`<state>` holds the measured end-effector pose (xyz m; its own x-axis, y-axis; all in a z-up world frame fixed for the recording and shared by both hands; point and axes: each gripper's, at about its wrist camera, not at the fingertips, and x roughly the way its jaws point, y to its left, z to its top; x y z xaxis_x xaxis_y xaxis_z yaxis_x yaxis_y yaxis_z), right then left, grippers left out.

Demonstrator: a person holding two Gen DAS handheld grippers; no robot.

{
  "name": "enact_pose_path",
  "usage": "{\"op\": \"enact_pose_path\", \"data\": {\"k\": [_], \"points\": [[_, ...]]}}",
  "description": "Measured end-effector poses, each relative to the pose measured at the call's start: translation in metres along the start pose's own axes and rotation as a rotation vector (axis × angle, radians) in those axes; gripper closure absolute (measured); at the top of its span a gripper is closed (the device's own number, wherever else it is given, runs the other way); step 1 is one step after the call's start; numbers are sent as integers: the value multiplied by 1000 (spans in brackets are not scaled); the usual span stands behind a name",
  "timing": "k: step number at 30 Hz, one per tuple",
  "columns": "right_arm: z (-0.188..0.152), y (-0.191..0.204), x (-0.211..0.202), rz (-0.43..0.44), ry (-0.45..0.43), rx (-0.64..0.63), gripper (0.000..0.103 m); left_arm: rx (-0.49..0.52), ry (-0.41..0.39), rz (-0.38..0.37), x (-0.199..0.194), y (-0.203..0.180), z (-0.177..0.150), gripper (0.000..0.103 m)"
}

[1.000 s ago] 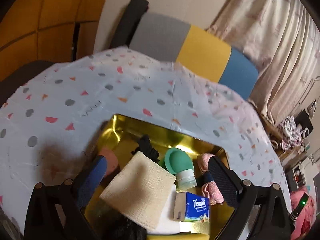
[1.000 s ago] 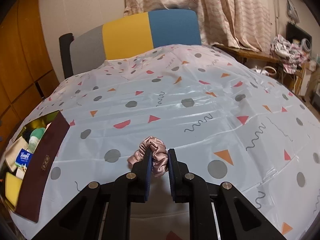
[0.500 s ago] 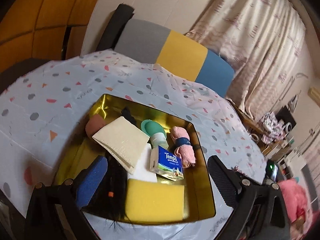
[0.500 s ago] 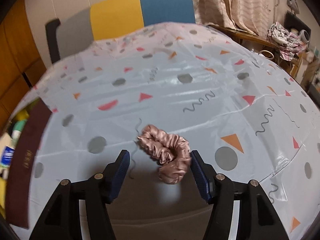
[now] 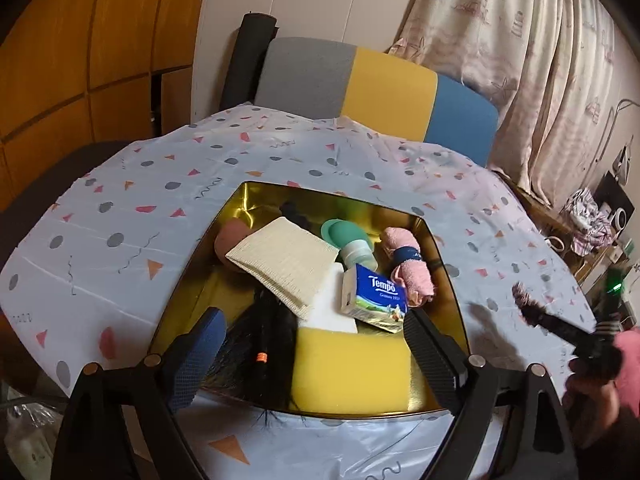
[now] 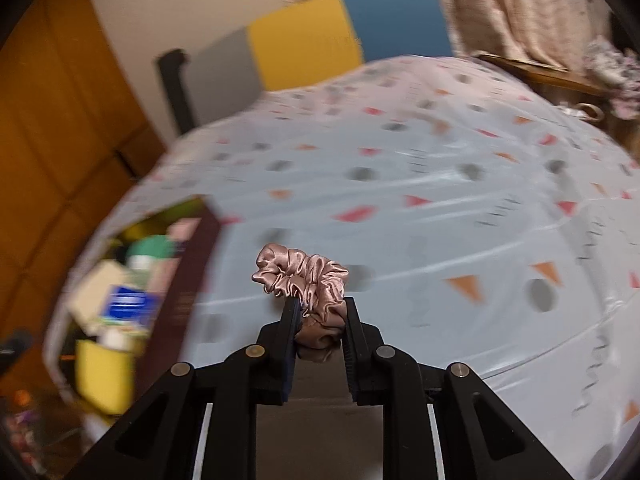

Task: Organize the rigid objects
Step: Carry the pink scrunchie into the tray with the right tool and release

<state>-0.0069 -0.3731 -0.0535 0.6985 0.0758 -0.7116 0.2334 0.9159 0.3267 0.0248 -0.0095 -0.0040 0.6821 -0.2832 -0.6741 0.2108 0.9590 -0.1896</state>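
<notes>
- Our right gripper [image 6: 318, 312] is clamped on a dusty-pink satin scrunchie [image 6: 308, 280], lifted over the patterned pale-blue tablecloth [image 6: 440, 208]
- Our left gripper [image 5: 316, 344] has wide jaws, closing on nothing, above the gold-lined box [image 5: 256, 200] holding a yellow sponge [image 5: 352, 372] and blue Tempo tissue pack [image 5: 378, 298]

Patterned table [image 5: 120, 216] (plastic-covered), gold tray [image 5: 256, 196] directly on it

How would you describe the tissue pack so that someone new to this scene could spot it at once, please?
Find the gold-lined box on the patterned tablecloth. Near its middle, the tissue pack lies between the cream cloth and the rolled pink towel, just beyond the yellow sponge. It alone is blue with white "Tempo" lettering.
</notes>
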Motion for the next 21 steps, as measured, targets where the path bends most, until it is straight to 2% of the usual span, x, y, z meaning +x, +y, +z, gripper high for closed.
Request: {"op": "enact_pose_path", "data": {"k": [5, 9, 14, 21], "points": [[-8, 69, -11, 203, 36, -35, 83, 2, -2, 74, -2, 1, -2, 11], [-20, 119, -5, 269, 68, -87, 83, 7, 6, 176, -2, 4, -4, 11], [-34, 147, 8, 261, 109, -107, 83, 0, 10, 242, -6, 11, -6, 11], [-42, 163, 18, 178, 105, -169, 79, -10, 44, 290, -6, 17, -7, 11]]}}
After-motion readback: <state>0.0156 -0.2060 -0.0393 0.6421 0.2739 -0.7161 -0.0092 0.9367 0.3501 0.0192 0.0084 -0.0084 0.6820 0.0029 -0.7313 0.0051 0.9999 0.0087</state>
